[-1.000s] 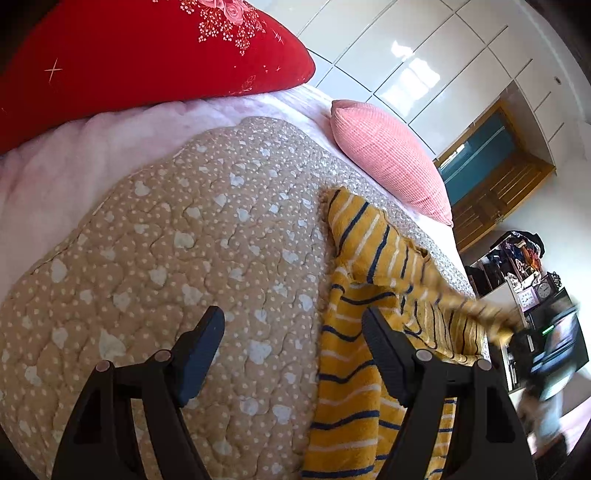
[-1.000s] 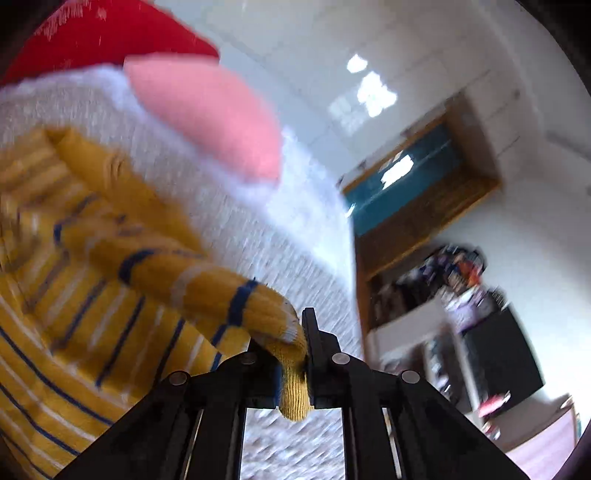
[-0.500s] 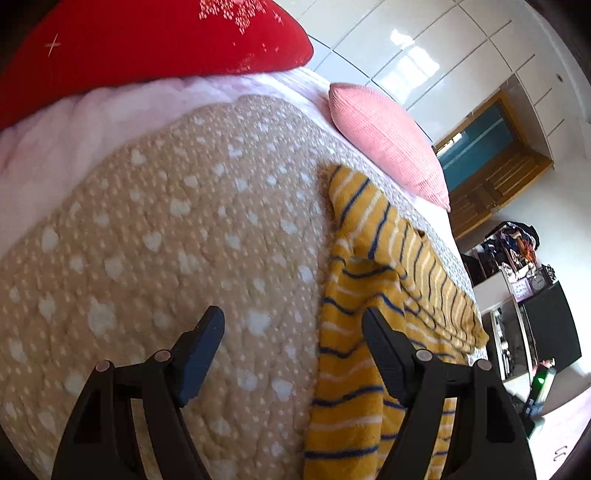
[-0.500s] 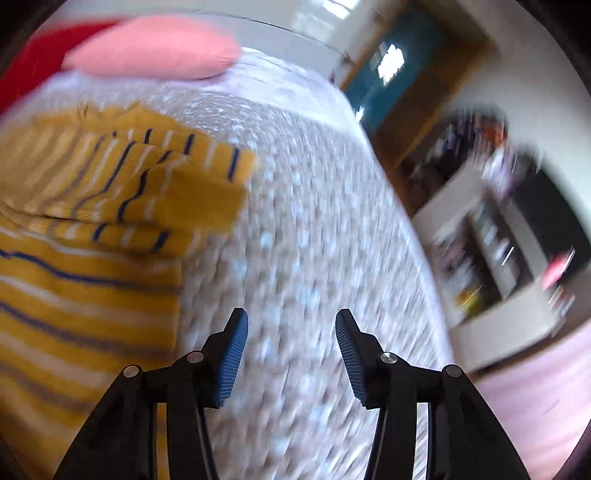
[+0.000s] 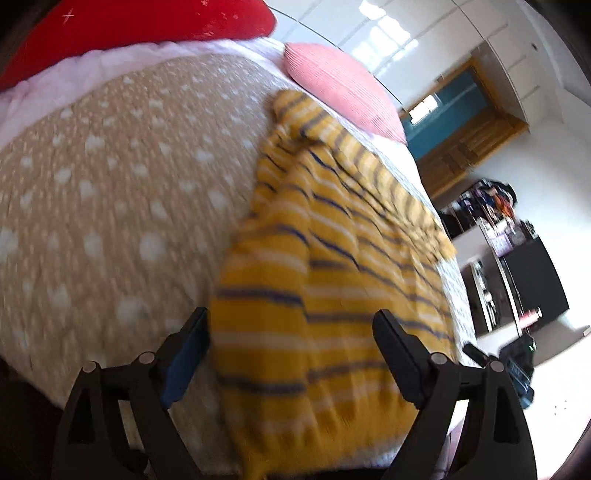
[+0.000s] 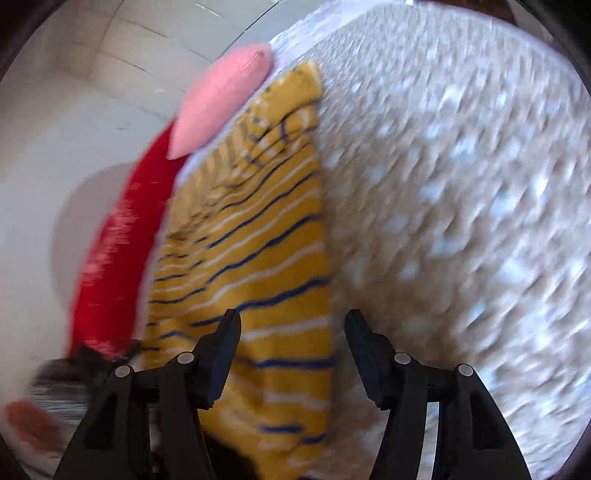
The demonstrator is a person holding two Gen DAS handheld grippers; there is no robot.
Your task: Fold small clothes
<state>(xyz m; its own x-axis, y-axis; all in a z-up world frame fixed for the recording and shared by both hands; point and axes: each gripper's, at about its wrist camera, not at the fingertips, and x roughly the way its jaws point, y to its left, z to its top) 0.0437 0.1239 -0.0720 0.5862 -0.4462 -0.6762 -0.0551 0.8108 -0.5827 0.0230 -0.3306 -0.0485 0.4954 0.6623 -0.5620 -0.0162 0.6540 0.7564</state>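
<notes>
One yellow striped sweater lies flat on the bed quilt, long axis running from the near bed edge toward the pink pillow; its near hem is cut off and blurred. Left gripper and right gripper have both just been opening, jaws apart above the sweater, not gripping. One red pillow.

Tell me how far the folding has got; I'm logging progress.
Done: both sleeves lie folded over the yellow striped sweater on the quilt. In hand: nothing; left gripper and right gripper, jaws just opening, frame its near end. Left: folding the body.
</notes>
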